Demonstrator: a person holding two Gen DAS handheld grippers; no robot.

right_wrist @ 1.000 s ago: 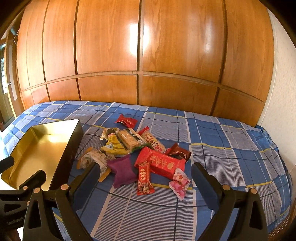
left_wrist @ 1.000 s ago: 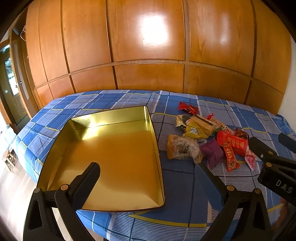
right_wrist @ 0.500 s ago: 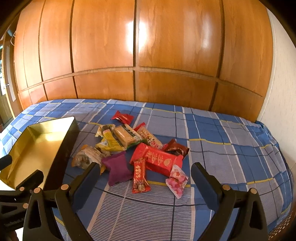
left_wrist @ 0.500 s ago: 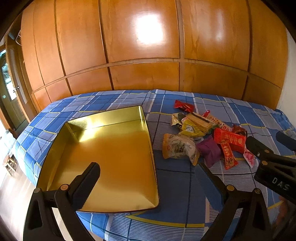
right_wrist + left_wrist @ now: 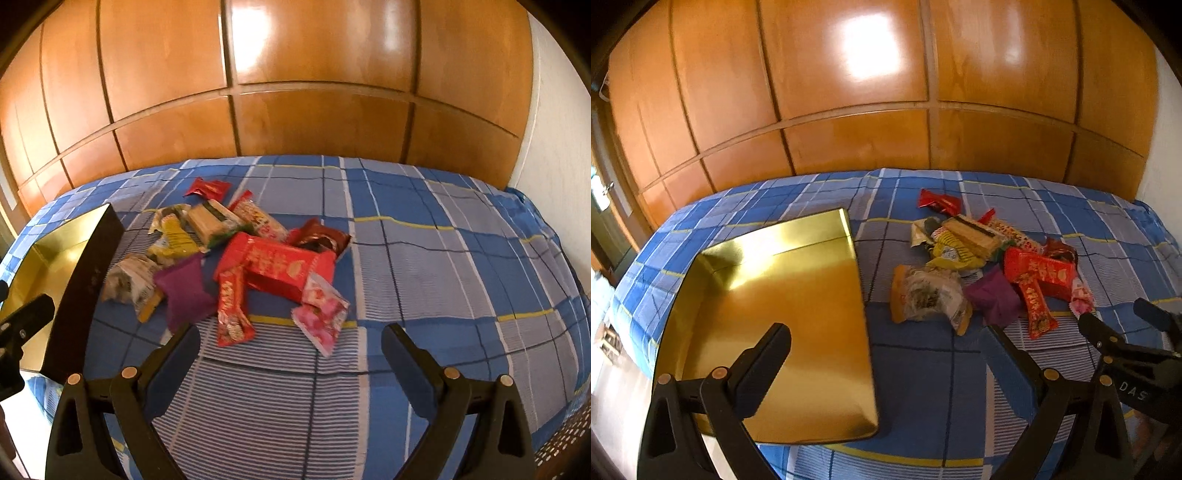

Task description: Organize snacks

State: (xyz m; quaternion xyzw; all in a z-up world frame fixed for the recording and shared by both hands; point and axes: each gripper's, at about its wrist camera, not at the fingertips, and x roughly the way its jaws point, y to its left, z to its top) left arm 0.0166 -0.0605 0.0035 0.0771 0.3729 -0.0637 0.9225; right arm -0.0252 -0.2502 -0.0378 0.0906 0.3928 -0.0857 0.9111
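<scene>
Gold tray (image 5: 798, 306), mixed snack packets (image 5: 258, 258) beside

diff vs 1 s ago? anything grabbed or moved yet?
Nothing grabbed. Both cameras' views shift slightly; the right gripper has eased closer to the snack pile. Left gripper and right gripper stay open and empty. The gold tin remains empty, snacks unmoved on the bedspread.

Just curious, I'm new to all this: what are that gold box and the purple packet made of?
The gold box looks like metal tin with a polished finish: its floor and walls mirror the light. The purple packet seems matte and soft, puffy like a pillow; whether it is plastic film or paper, the look leaves open.
</scene>
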